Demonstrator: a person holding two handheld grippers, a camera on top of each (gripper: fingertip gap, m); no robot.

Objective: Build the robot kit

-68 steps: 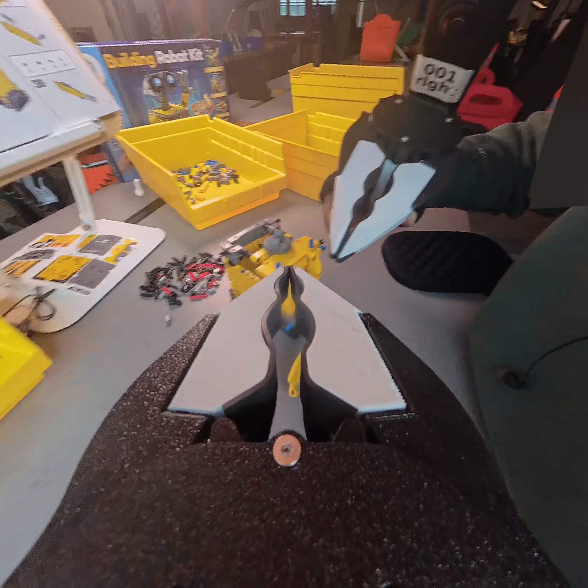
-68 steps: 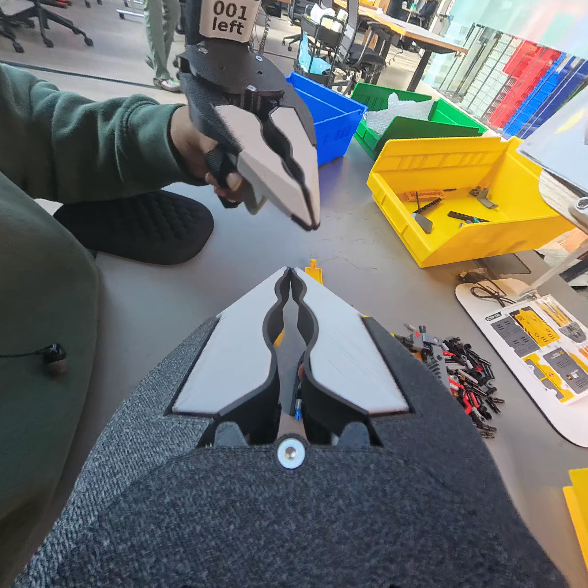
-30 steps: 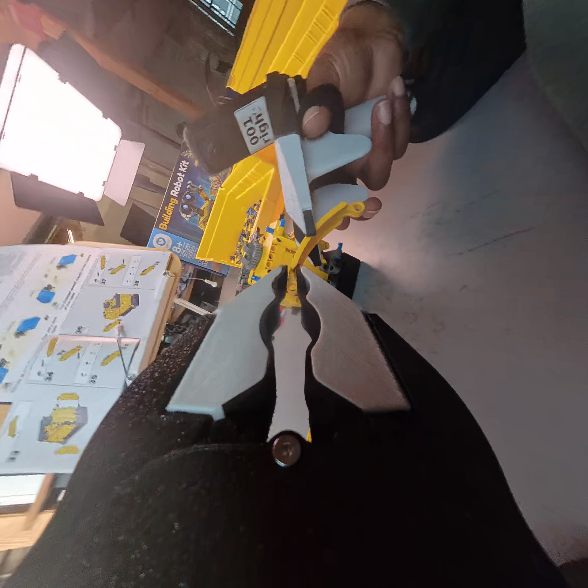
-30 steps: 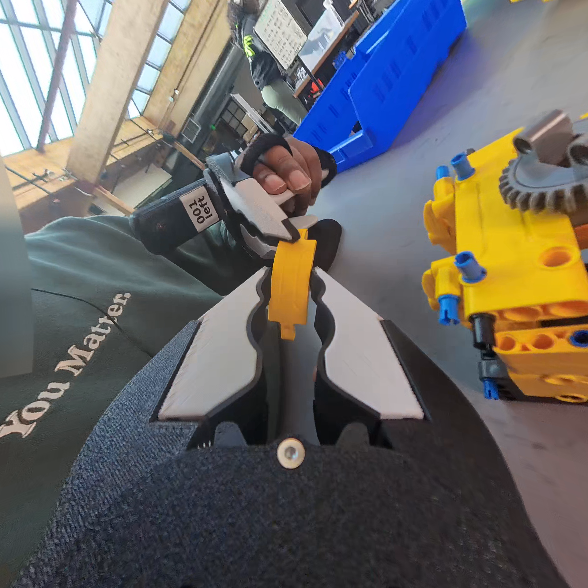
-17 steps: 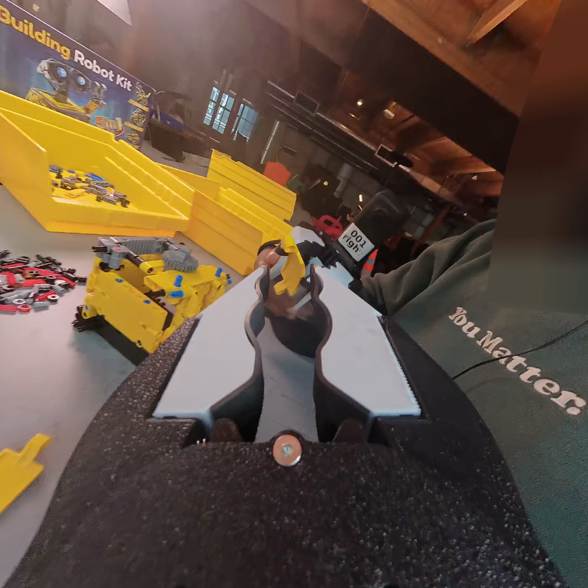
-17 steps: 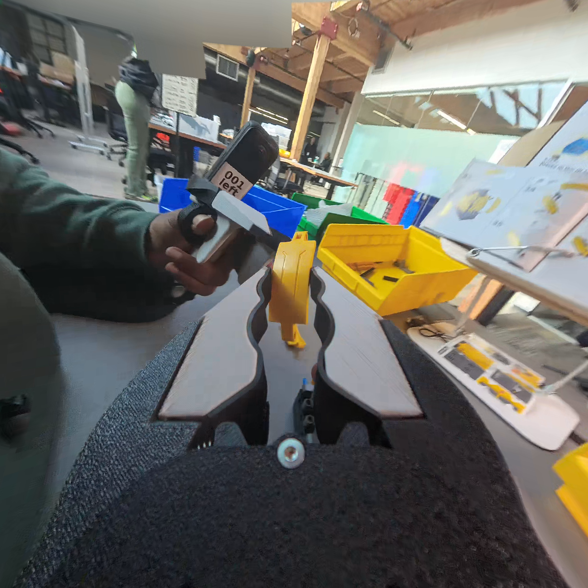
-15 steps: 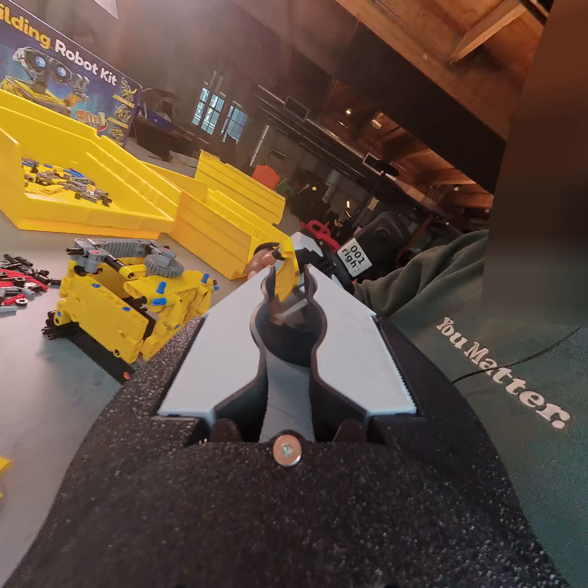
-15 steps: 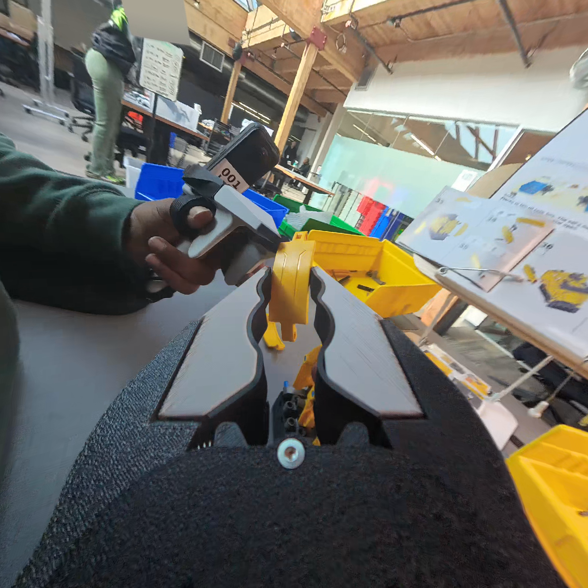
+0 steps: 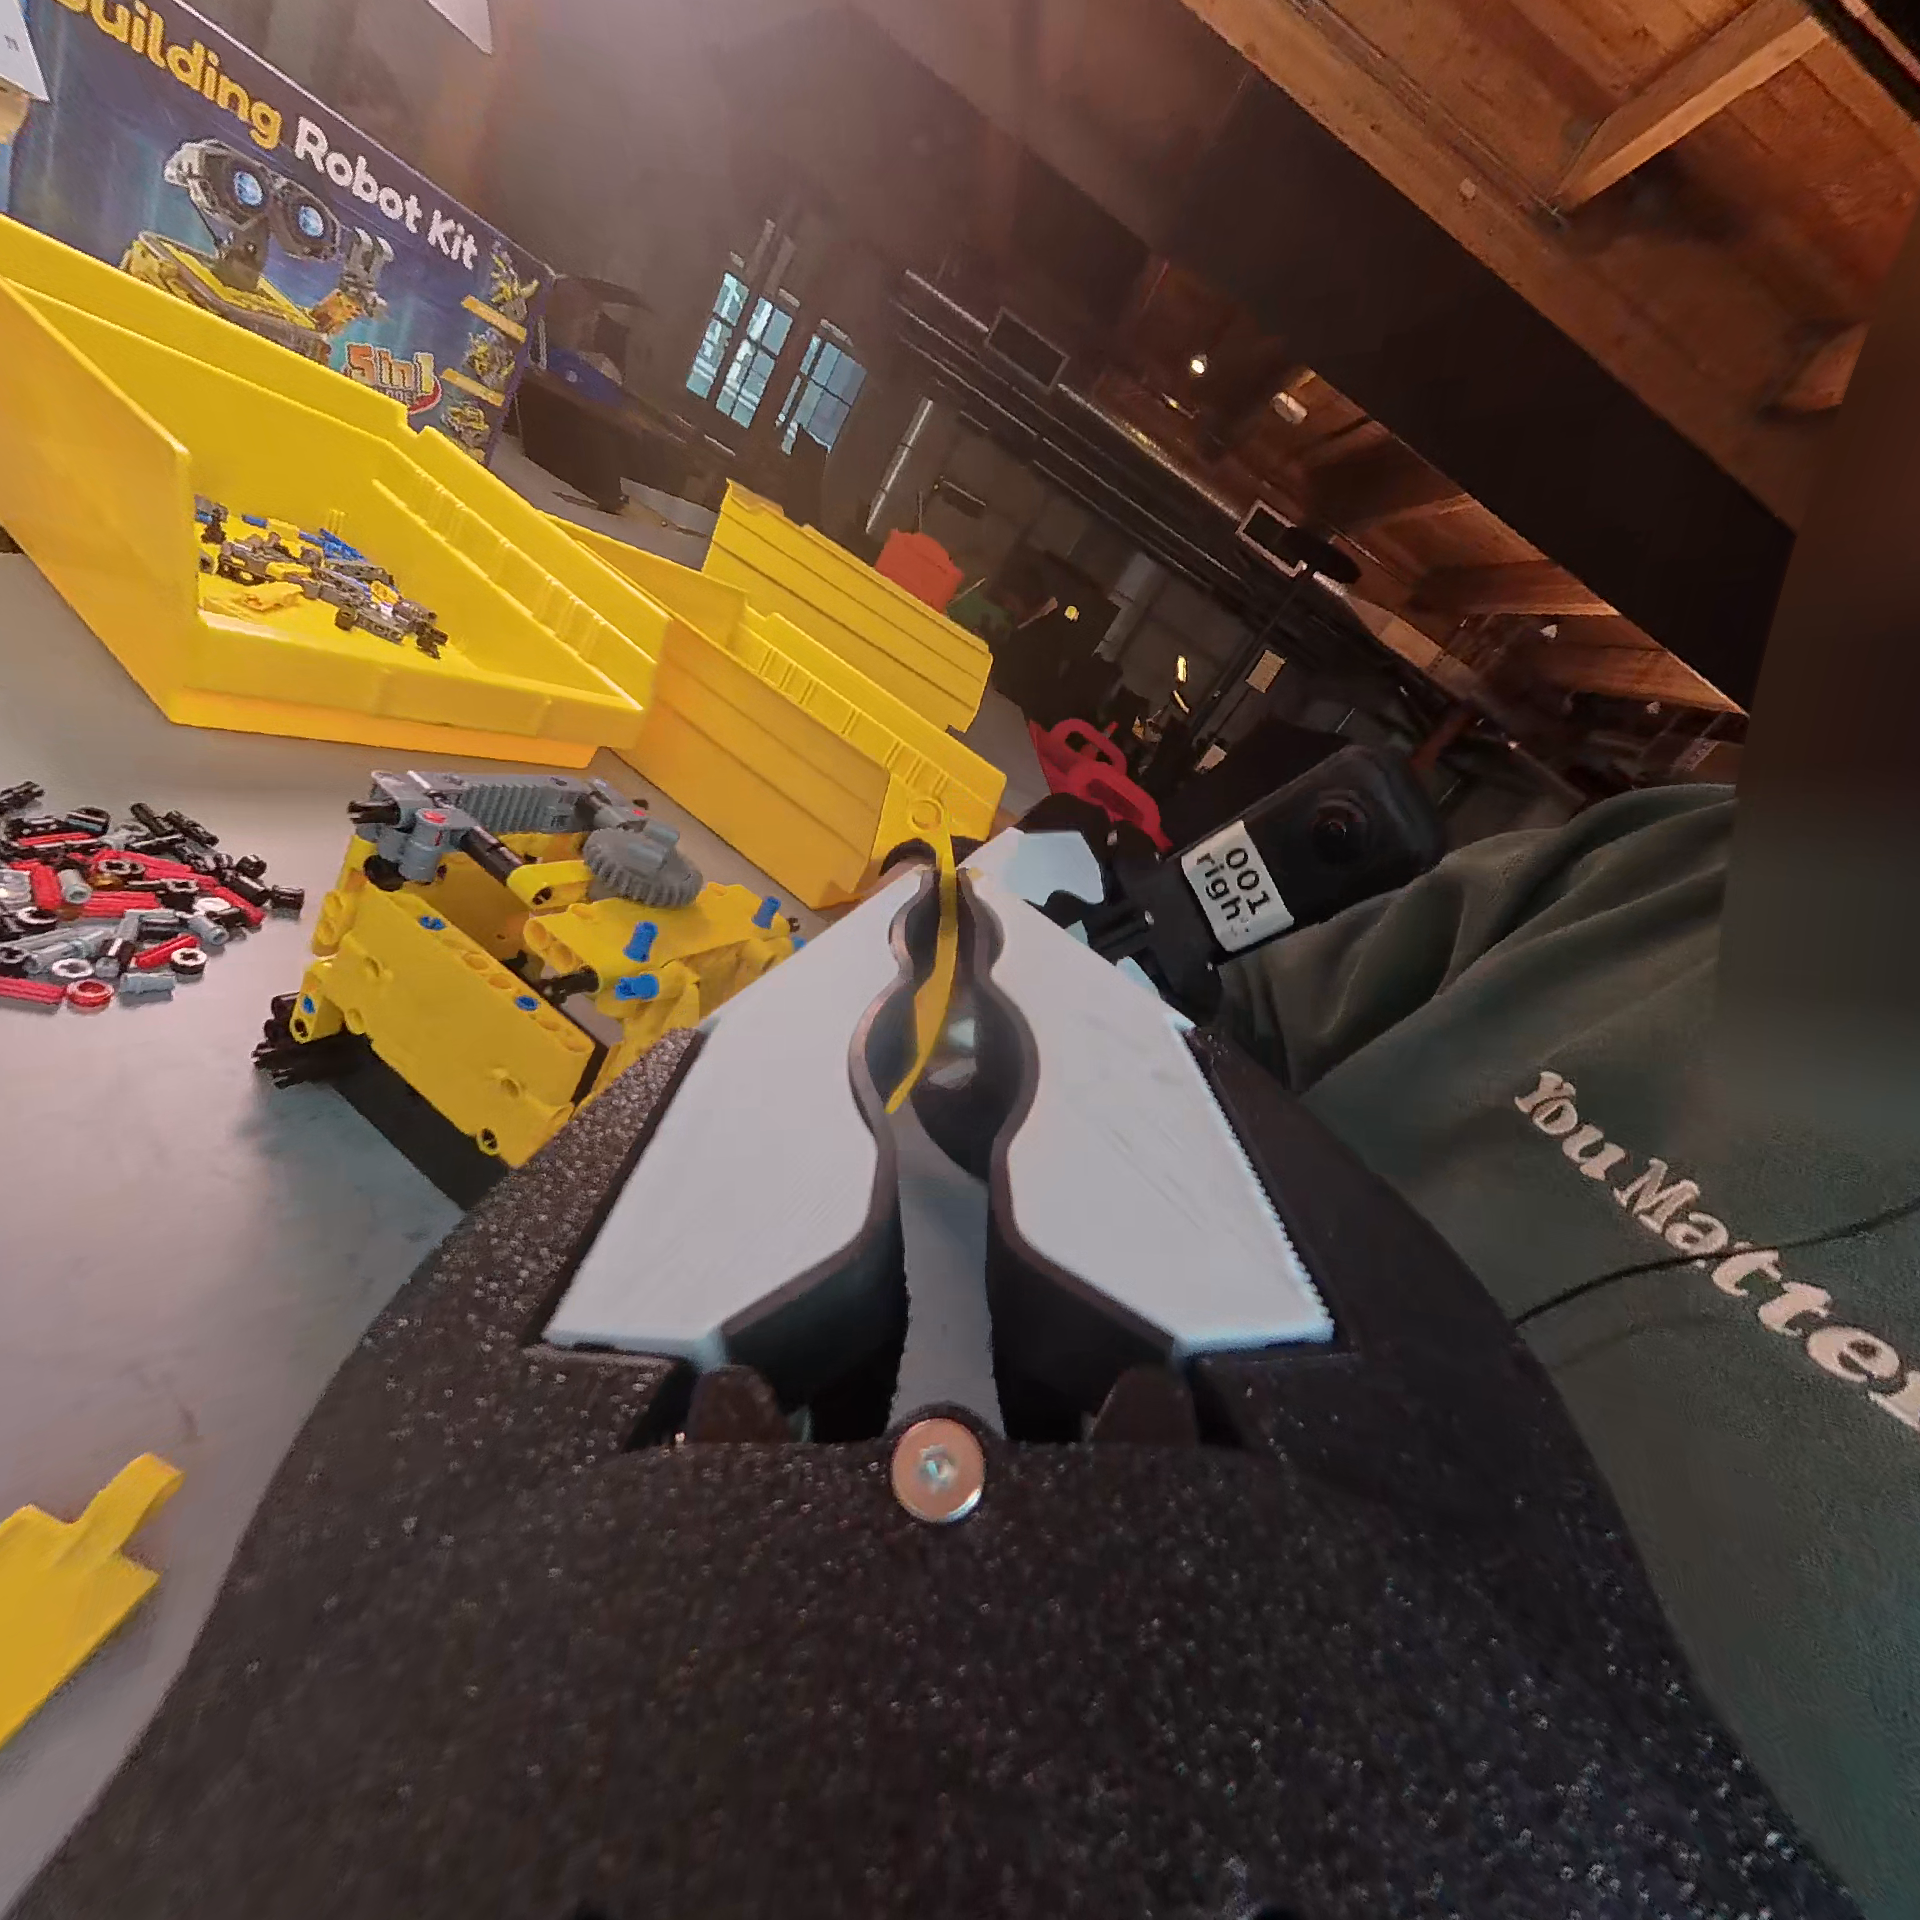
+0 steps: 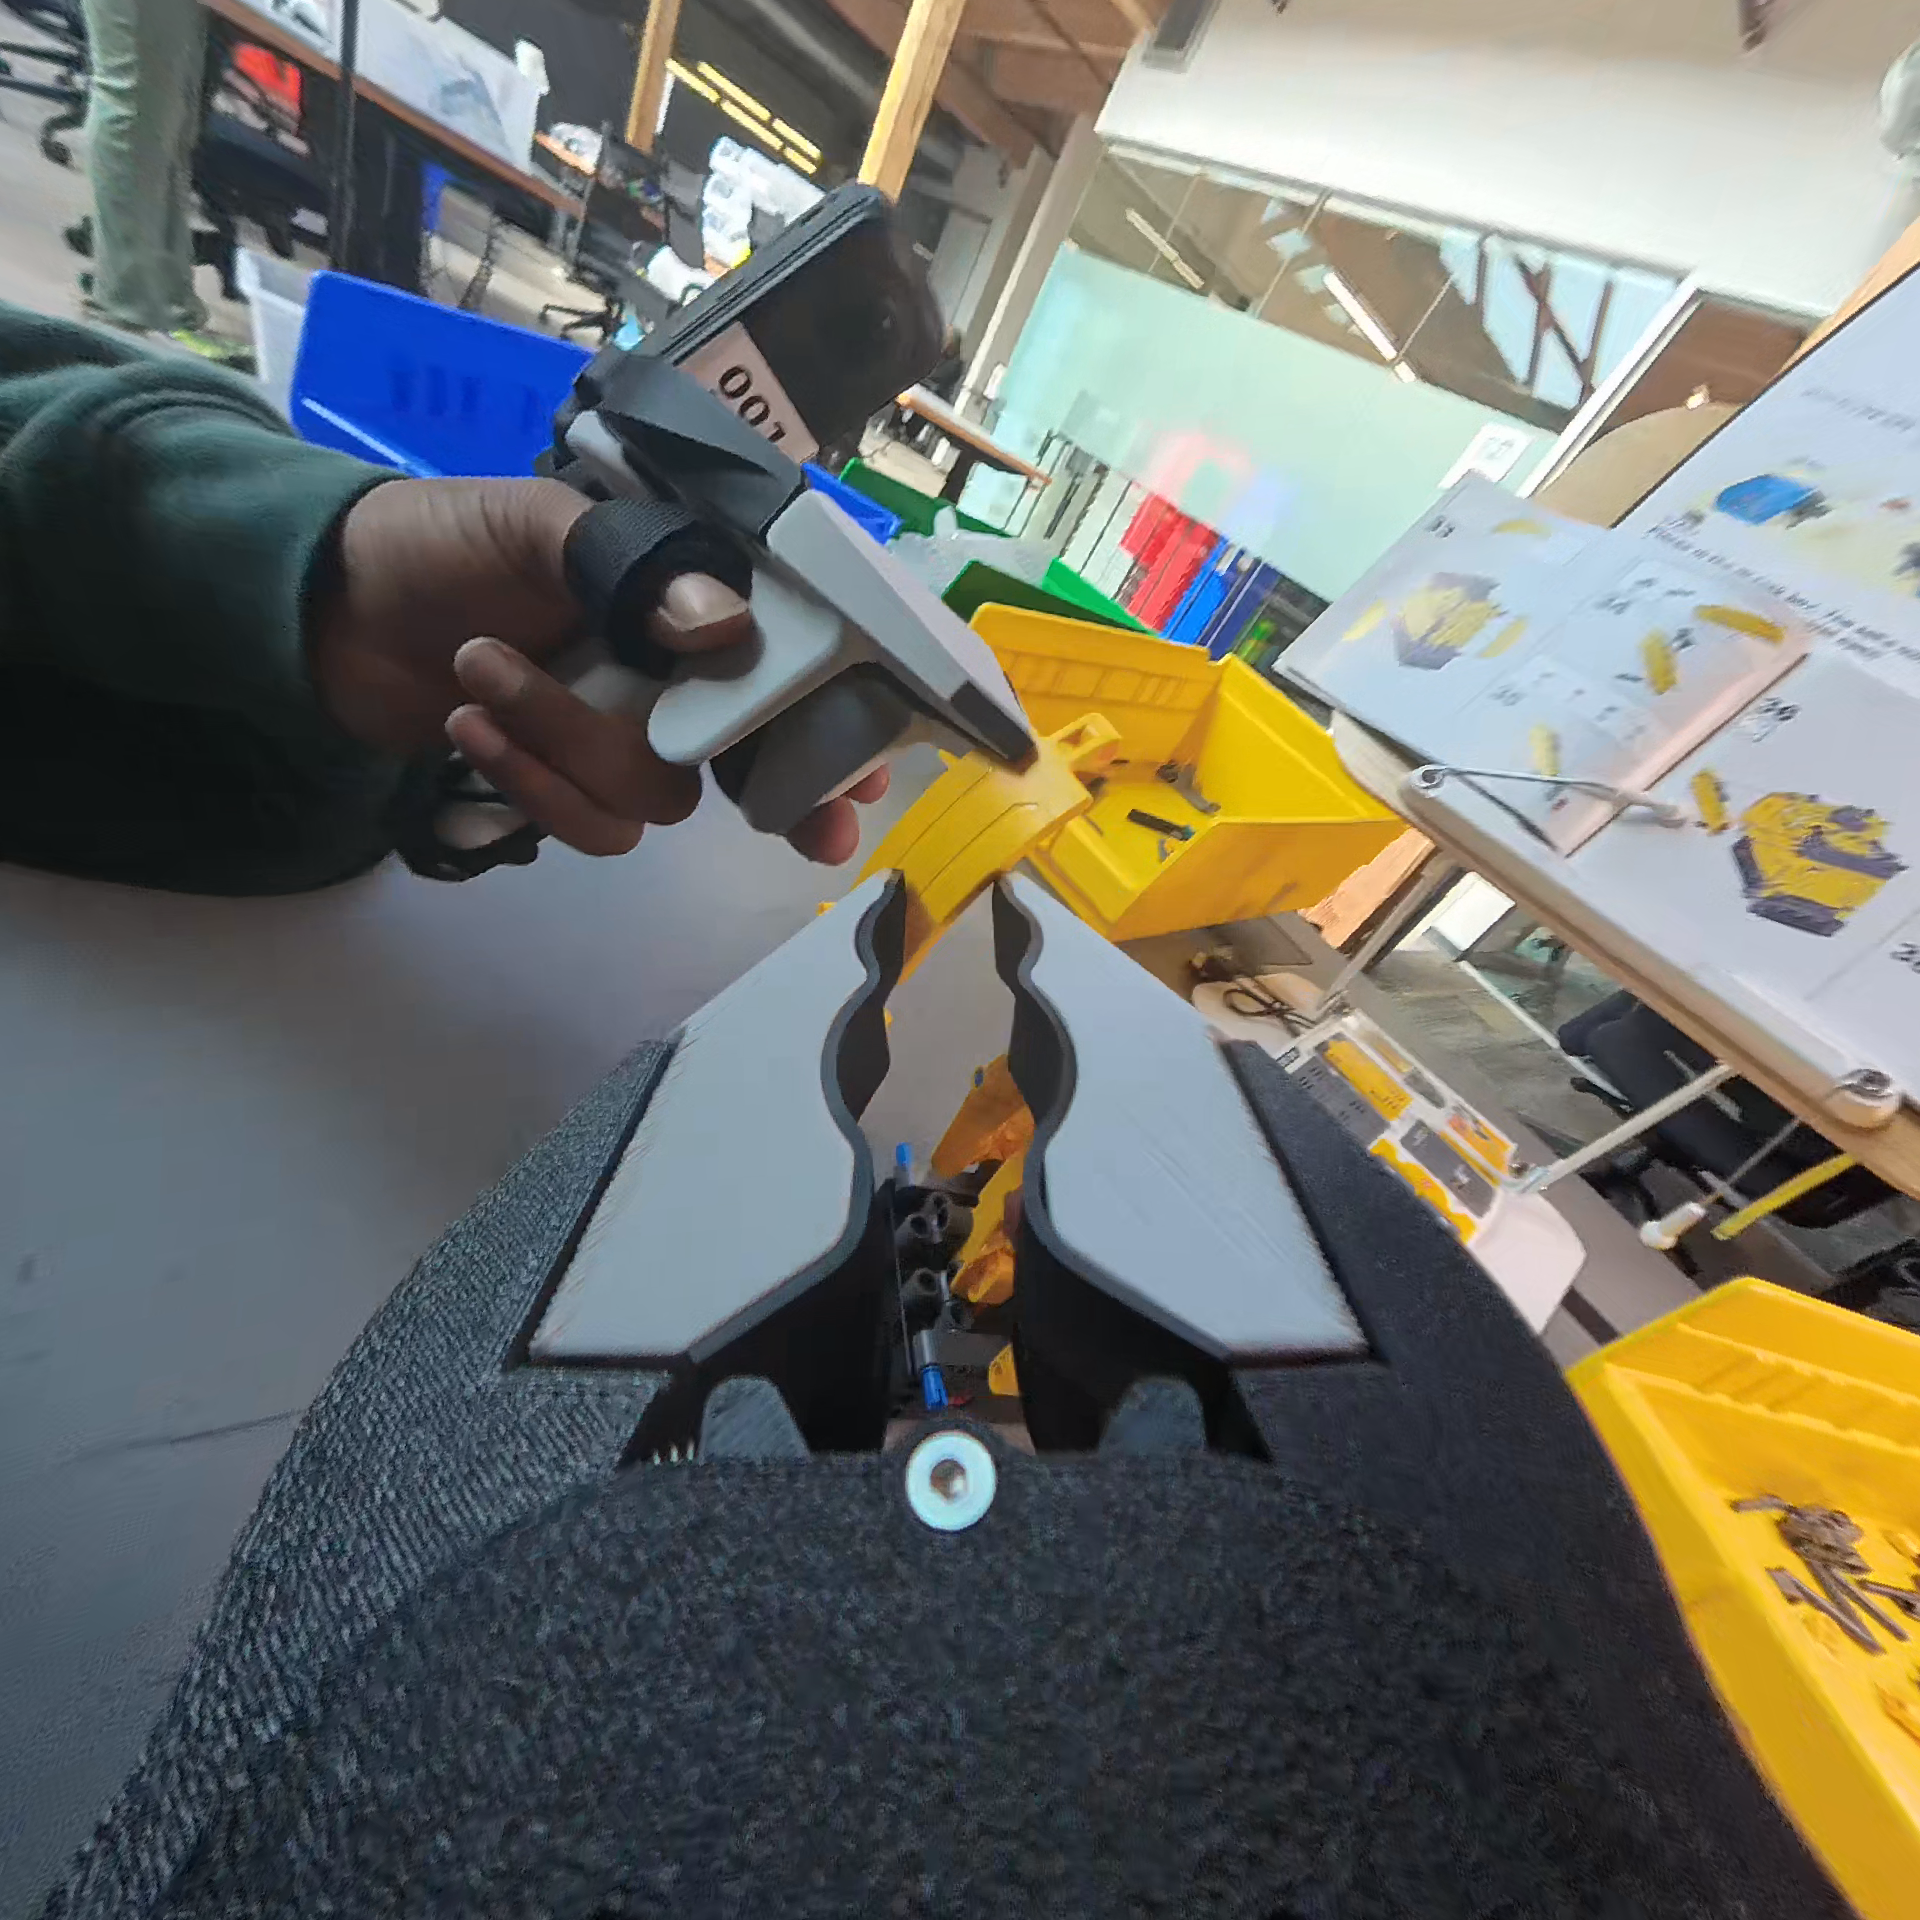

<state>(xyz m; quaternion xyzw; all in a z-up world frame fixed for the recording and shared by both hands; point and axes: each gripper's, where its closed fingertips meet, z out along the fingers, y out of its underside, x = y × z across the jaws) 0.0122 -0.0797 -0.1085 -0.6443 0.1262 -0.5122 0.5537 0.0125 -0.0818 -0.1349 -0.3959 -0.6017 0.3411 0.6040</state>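
Note:
A curved yellow panel (image 9: 928, 987) stands edge-on between my left gripper's (image 9: 940, 883) fingers, which are shut on it. In the right wrist view the left gripper (image 10: 1013, 743), held by a hand, pinches the panel's (image 10: 977, 821) upper end. My right gripper (image 10: 948, 883) has its jaws a little apart, and the panel's lower end lies just at their tips, tilted. The right gripper also shows beyond the panel in the left wrist view (image 9: 1039, 862). A partly built yellow model (image 9: 499, 977) sits on the grey table left of both grippers, and it also shows under the right gripper (image 10: 977, 1174).
Loose red and black pins (image 9: 114, 914) lie left of the model. Yellow bins (image 9: 364, 582) and a kit box (image 9: 312, 239) stand behind it. A flat yellow piece (image 9: 73, 1558) lies near left. An instruction booklet on a stand (image 10: 1662, 727), yellow bins (image 10: 1195, 790) and a blue bin (image 10: 416, 374) ring the table. My left and right fingertips are right by each other.
My left gripper, open around the panel half a second ago, has shut on it. My right gripper no longer clamps the panel across its width. The panel has tilted to the right.

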